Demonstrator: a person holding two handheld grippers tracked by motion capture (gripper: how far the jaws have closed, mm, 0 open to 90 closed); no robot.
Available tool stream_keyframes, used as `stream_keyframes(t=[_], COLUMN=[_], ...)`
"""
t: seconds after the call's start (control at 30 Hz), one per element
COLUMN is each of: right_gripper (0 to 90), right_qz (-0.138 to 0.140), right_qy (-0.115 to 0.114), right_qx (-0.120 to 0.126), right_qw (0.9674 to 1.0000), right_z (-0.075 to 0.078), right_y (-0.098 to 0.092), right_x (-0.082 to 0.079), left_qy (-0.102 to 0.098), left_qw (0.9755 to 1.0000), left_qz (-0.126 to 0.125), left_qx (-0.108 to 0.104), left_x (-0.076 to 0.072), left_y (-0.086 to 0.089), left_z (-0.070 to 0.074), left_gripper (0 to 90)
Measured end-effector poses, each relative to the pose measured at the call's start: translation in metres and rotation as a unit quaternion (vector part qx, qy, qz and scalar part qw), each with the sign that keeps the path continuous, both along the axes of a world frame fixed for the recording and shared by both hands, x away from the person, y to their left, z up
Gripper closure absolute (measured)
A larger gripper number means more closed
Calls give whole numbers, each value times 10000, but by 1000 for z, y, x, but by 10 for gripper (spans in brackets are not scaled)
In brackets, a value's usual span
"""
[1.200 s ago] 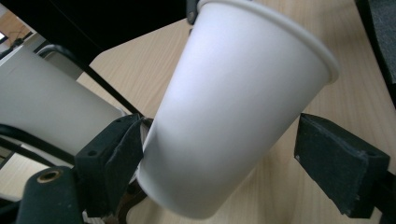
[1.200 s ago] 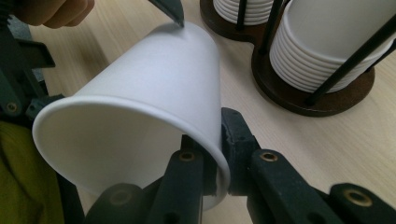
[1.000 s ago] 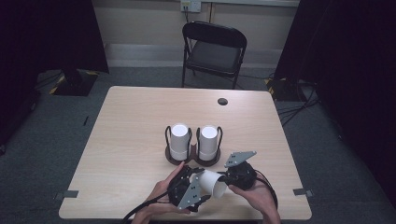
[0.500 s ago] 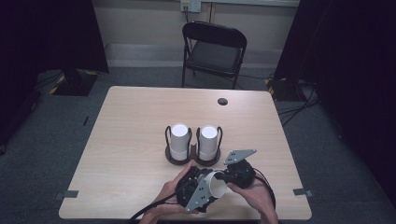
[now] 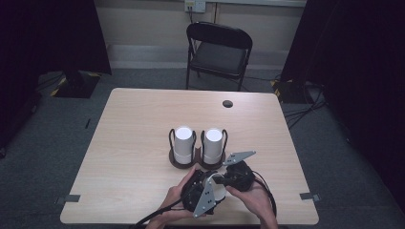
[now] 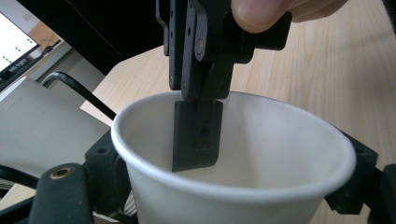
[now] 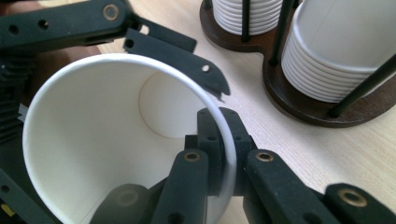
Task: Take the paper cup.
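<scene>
A white paper cup (image 5: 218, 191) lies on its side above the near table edge, between my two grippers. My right gripper (image 7: 219, 154) is shut on the cup's rim (image 7: 224, 135), one jaw inside the cup (image 6: 233, 186) and one outside. My left gripper (image 6: 233, 158) straddles the cup's body. Its jaws have just been closing, and its fingers (image 7: 177, 56) now lie against the cup's sides. In the high view my left gripper (image 5: 214, 187) and right gripper (image 5: 223, 180) meet at the cup. Behind them, a dark wooden holder (image 5: 196, 164) carries two upside-down cup stacks (image 5: 184, 143) (image 5: 213, 143).
The holder base (image 7: 299, 102) and a cup stack (image 7: 345, 46) stand just beyond the cup. The light wooden table (image 5: 133, 124) has a dark round hole (image 5: 228, 103) near its far edge. A black folding chair (image 5: 219, 47) stands behind it.
My left gripper has shifted slightly right and now surrounds the cup. The right gripper has stayed where it was, holding the rim.
</scene>
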State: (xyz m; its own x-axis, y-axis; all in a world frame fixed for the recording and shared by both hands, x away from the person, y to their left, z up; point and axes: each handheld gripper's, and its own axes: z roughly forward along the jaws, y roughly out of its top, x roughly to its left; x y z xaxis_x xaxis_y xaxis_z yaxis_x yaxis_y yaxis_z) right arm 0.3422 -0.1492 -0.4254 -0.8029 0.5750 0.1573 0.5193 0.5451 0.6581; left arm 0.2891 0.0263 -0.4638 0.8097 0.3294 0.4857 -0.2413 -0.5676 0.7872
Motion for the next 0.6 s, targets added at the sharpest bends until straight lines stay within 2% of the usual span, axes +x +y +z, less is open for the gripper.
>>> stream_keyframes(t=[0.03,0.13,0.2,0.23,0.27,0.33,0.43,0.6], right_gripper=[887,870,864,852,852,801,783,743], right_qz=[-39,-131,-136,-165,-165,-245,-322,-414], right_qy=[27,62,66,54,54,94,54,-96], right_qx=[60,66,58,65,65,56,213,328], right_qw=[10000,9999,9999,9998,9998,9996,9992,9986], right_z=[0,0,0,0,0,-1,0,3], right_y=[-1,-1,-1,-1,-1,-2,-6,-11], right_x=[1,1,1,1,1,0,-2,-6], left_qy=[17,32,81,94,94,214,200,401], left_qw=[10000,10000,9999,9996,9996,9989,9987,9970], left_qz=[1,26,19,90,90,118,170,227], left_qx=[-94,-69,-148,-251,-251,-400,-435,-629], left_x=[0,1,1,1,1,0,-1,3], left_y=[0,0,0,0,0,2,3,8], left_z=[-1,0,0,-1,-1,0,0,-3], left_gripper=[211,219,221,225,225,225,226,224])
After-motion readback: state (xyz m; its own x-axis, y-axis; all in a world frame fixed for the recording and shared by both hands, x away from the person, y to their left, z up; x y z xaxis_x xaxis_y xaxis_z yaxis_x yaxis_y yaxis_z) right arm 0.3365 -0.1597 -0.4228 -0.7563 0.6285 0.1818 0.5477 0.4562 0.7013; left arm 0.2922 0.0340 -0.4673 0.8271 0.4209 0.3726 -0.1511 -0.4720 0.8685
